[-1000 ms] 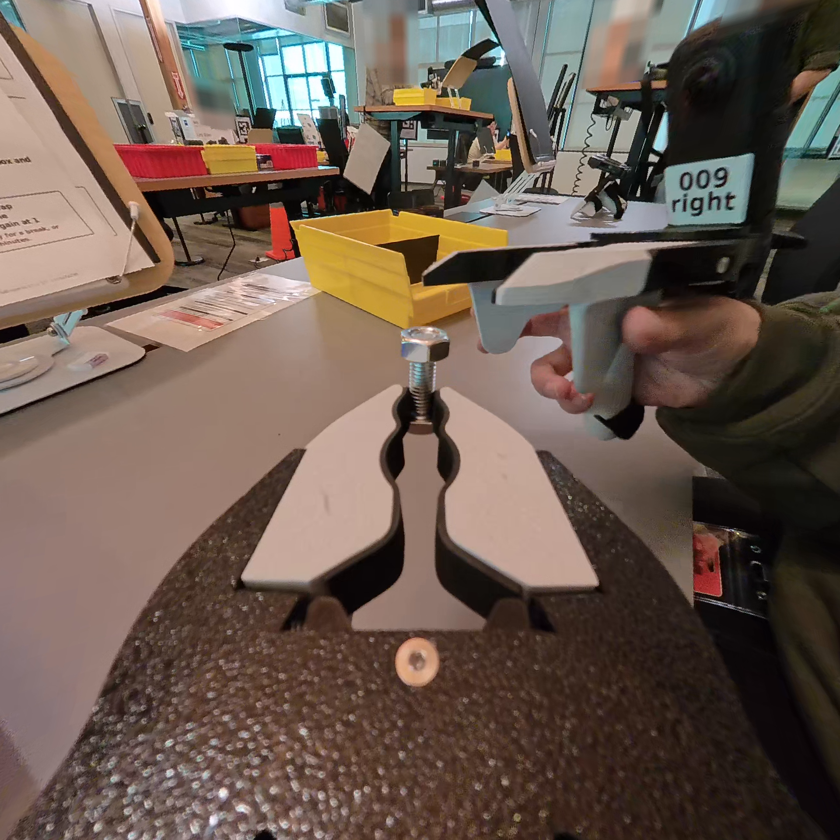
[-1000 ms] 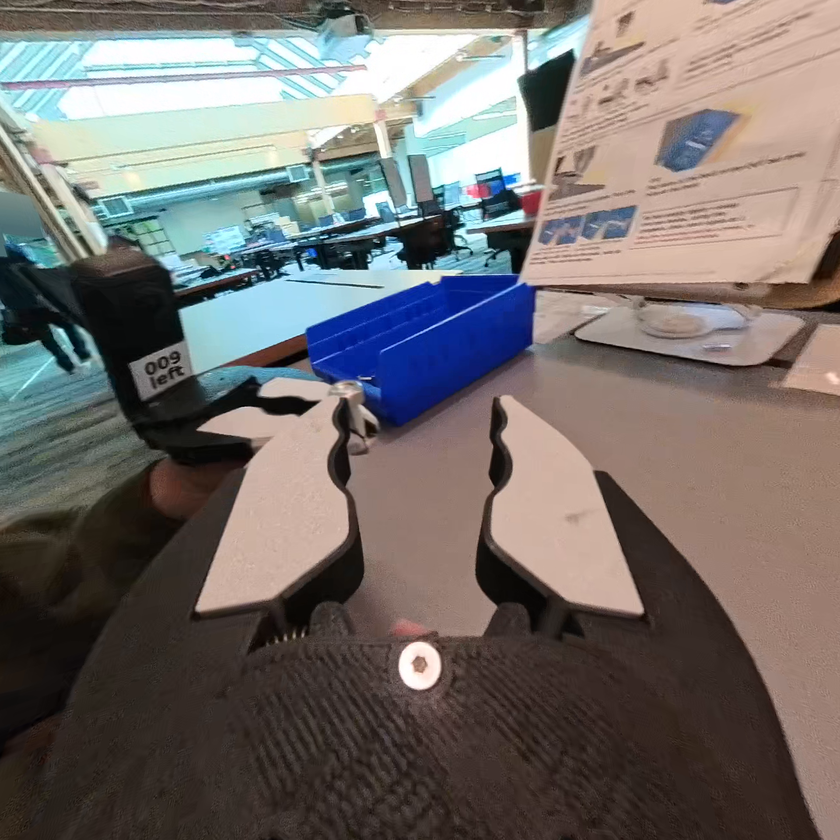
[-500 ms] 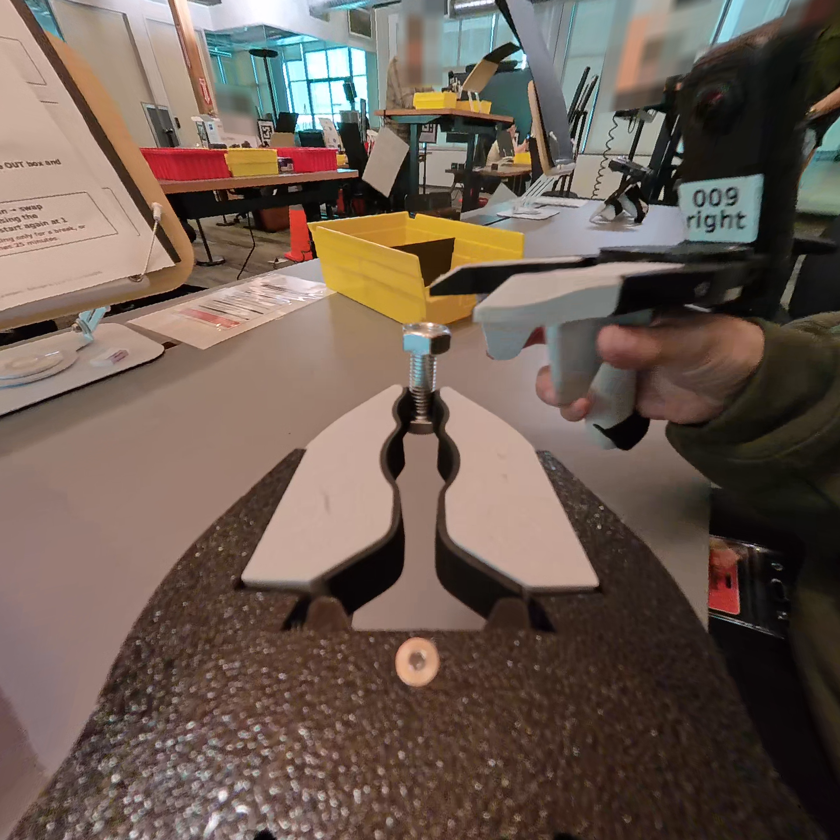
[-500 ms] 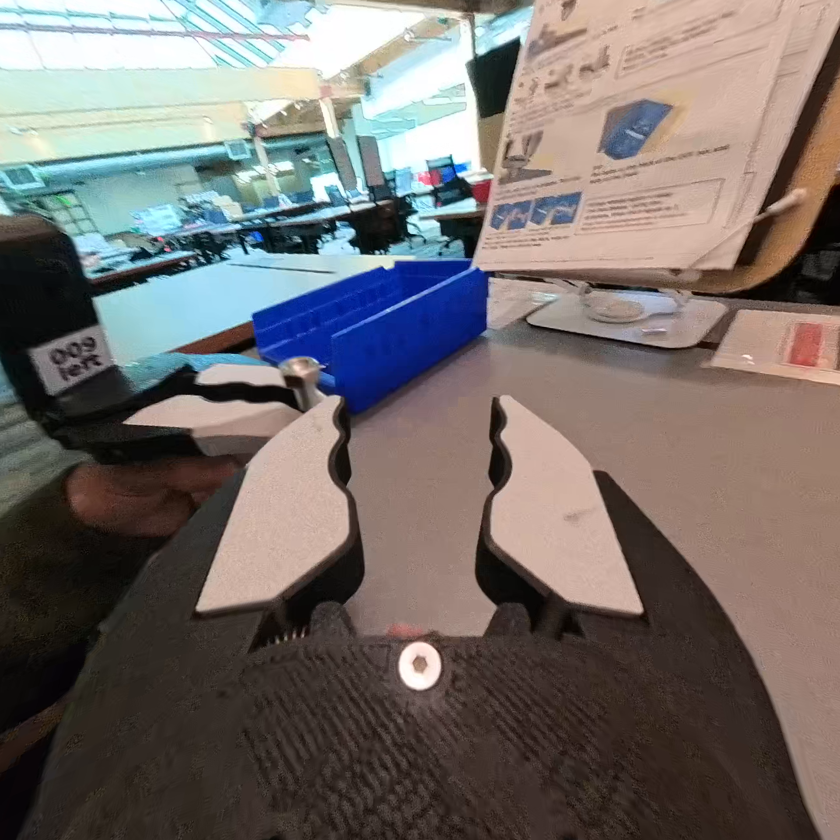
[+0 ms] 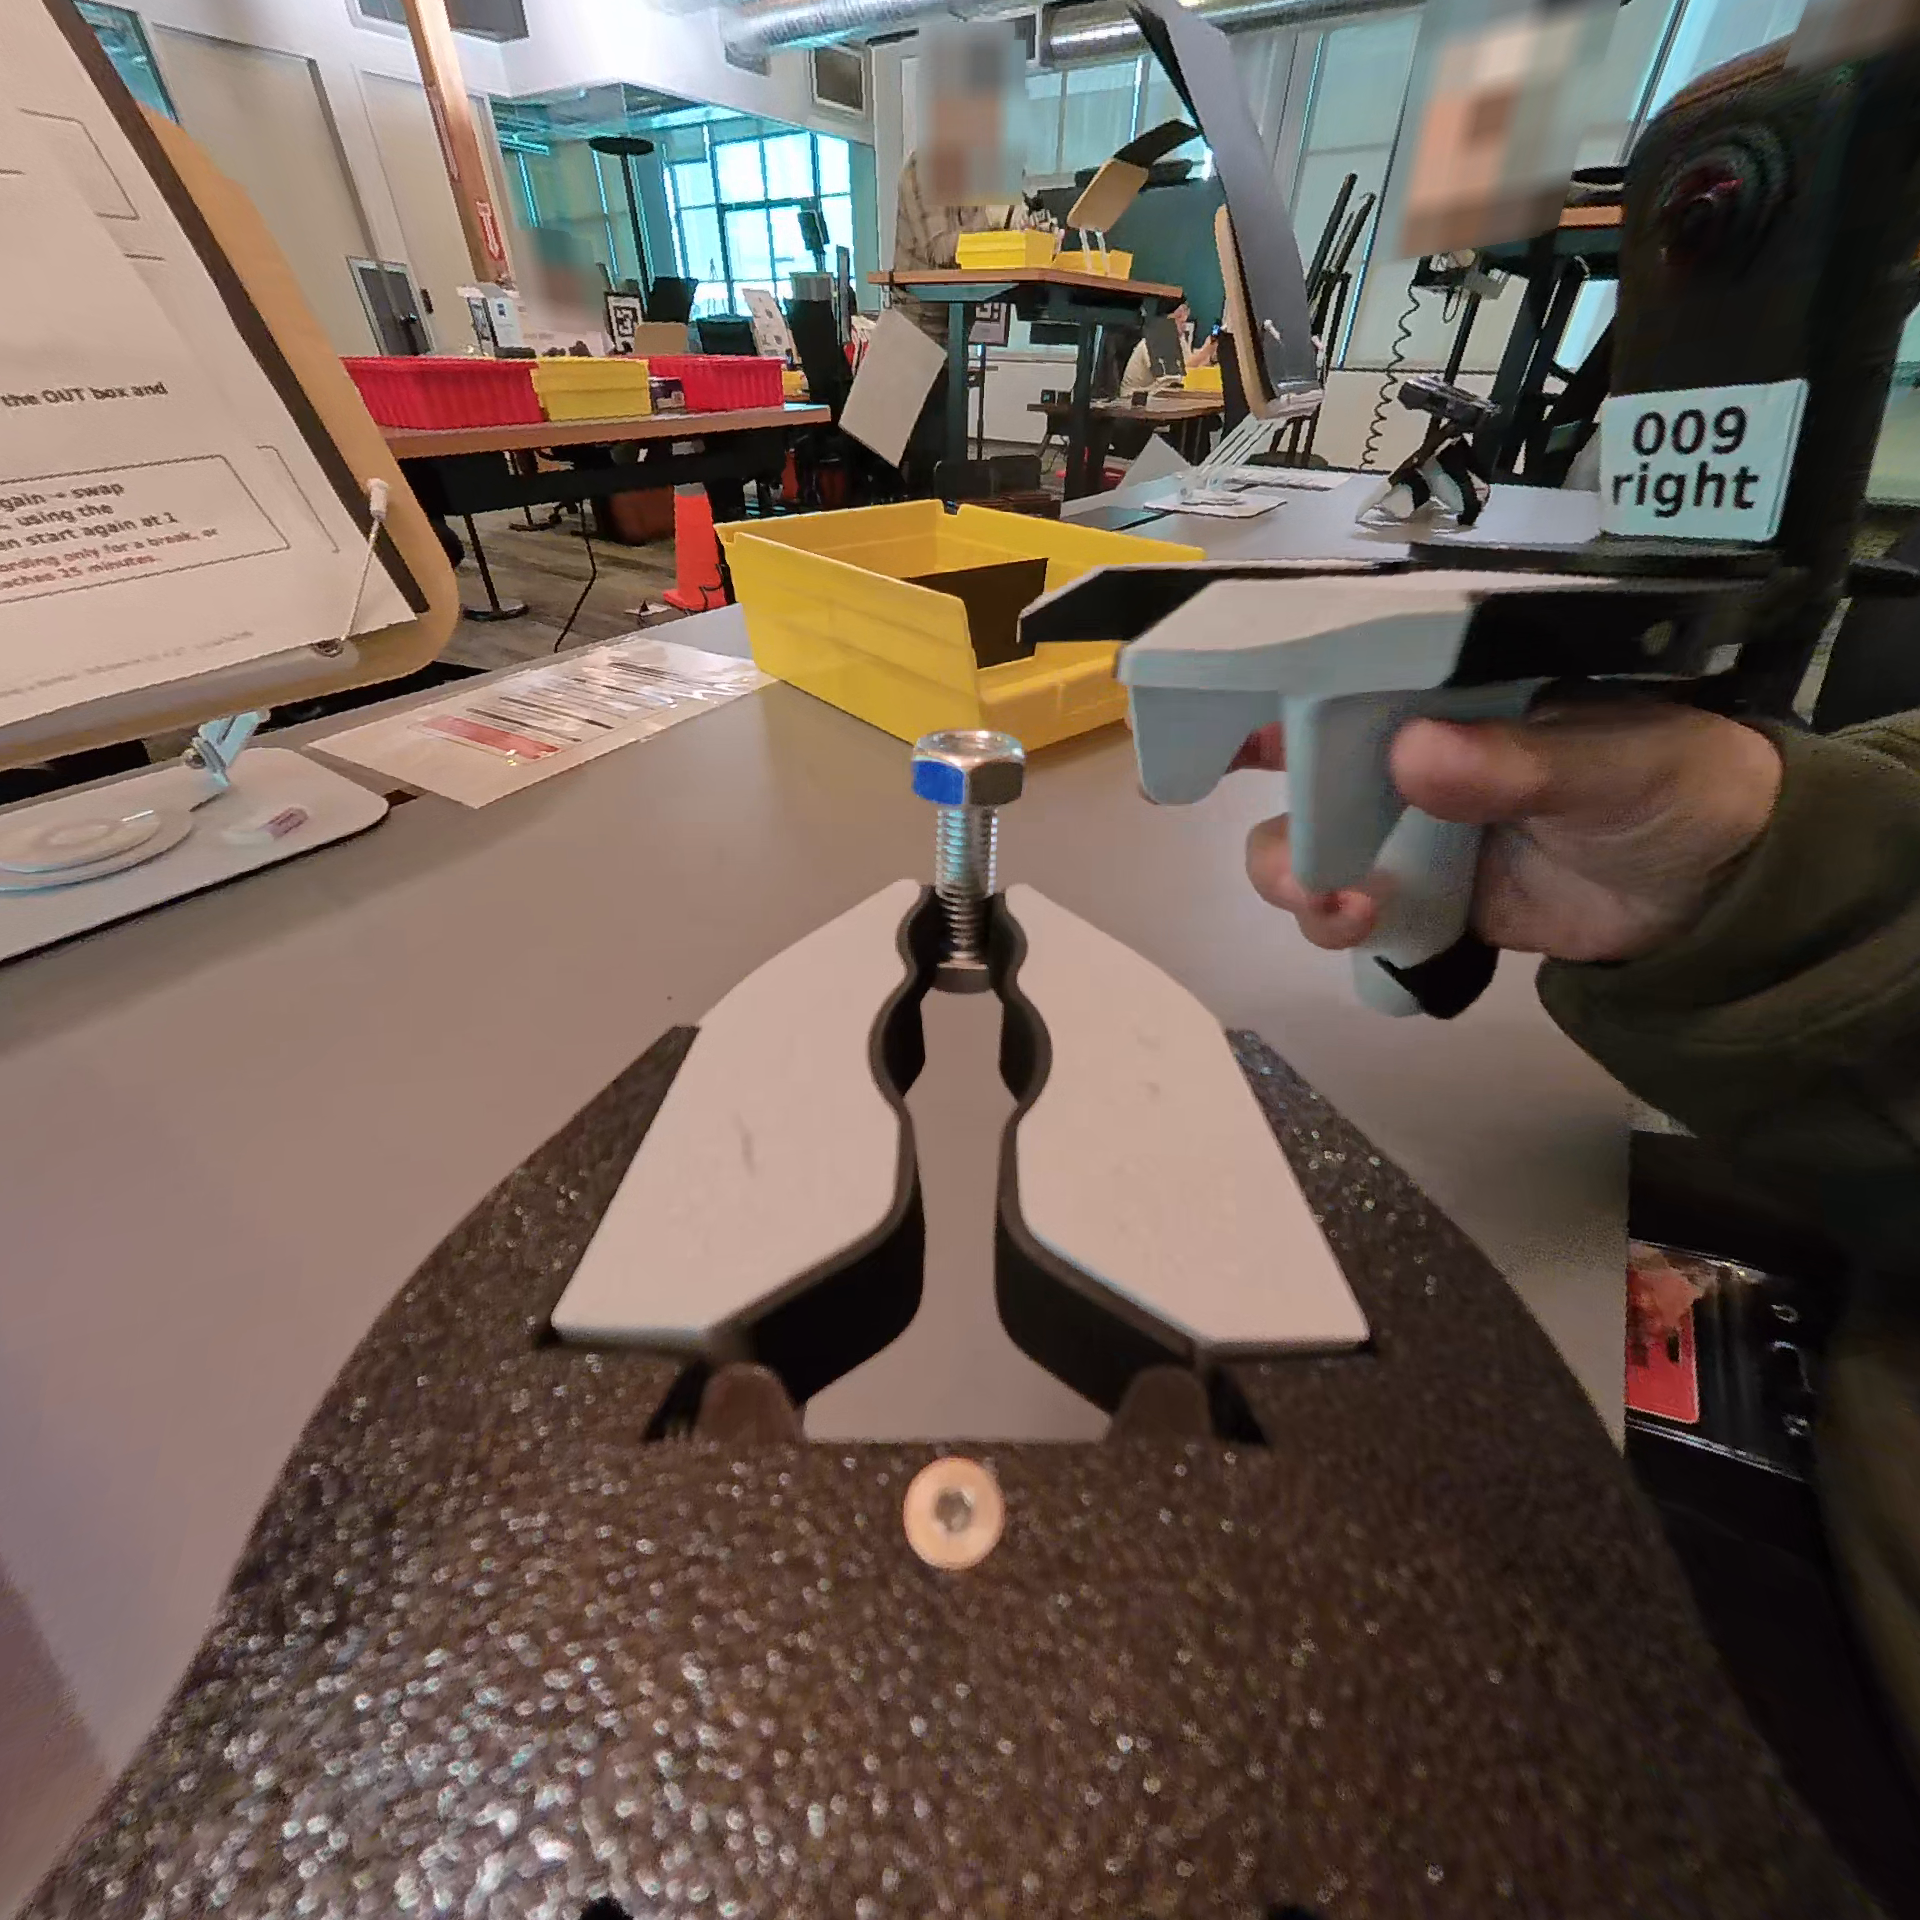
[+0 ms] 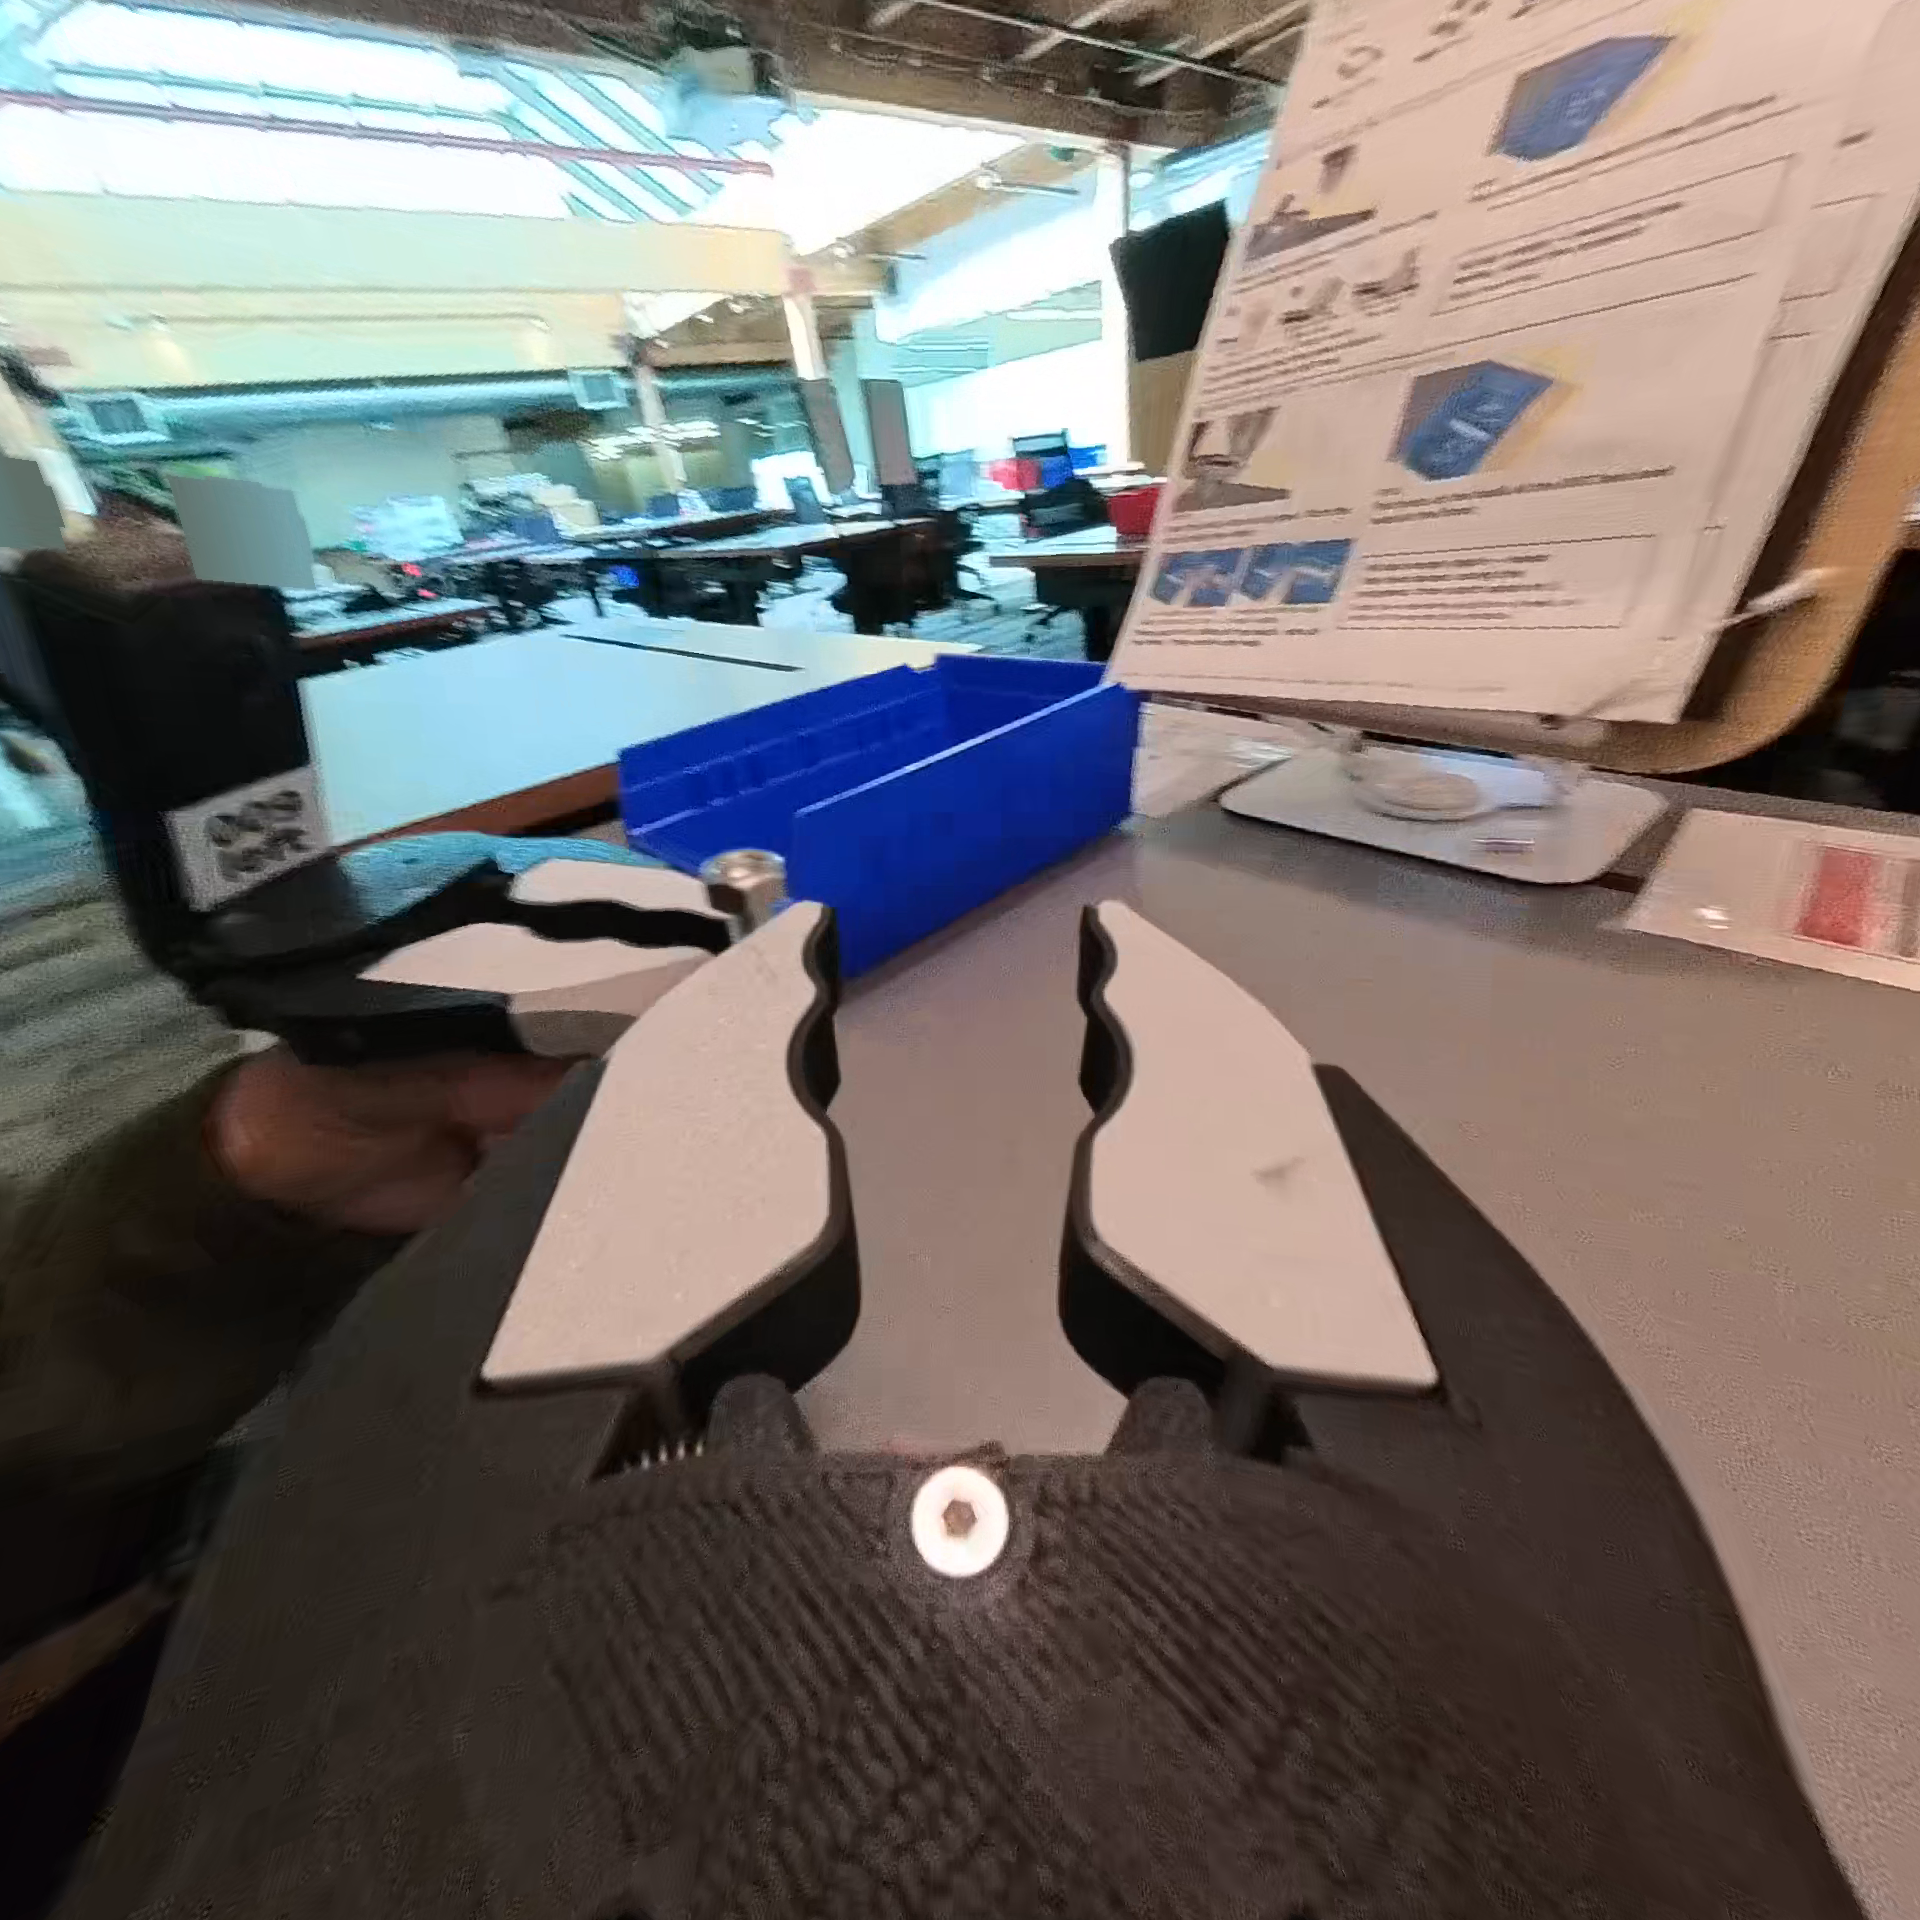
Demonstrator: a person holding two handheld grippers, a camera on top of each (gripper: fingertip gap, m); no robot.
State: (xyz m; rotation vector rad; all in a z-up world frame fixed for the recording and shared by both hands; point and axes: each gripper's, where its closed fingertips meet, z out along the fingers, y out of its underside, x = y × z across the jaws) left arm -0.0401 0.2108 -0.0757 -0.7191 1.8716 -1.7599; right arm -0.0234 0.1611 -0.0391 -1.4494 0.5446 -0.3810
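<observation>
My left gripper (image 5: 961, 935) is shut on the threaded shank of a silver hex-head bolt (image 5: 966, 821), which stands upright with its head on top, above the grey table (image 5: 416, 987). My right gripper (image 6: 956, 925) is open and empty, held level above the table. In the left wrist view the right gripper (image 5: 1101, 644) shows from the side, to the right of the bolt head and slightly above it, apart from it, with a hand (image 5: 1558, 831) on its grip. In the right wrist view the left gripper (image 6: 582, 925) and the bolt head (image 6: 743, 873) show at the left.
A yellow bin (image 5: 935, 613) stands on the table beyond the bolt. A blue bin (image 6: 894, 769) stands at the far table edge. A clipboard with printed sheets (image 5: 156, 416) stands on a white base (image 5: 156, 831); it also shows in the right wrist view (image 6: 1507, 364). A laminated sheet (image 5: 561, 707) lies flat.
My right gripper has drawn back to the right, away from the bolt head, and turned its view to the left. My left gripper still holds the bolt upright, barely moved.
</observation>
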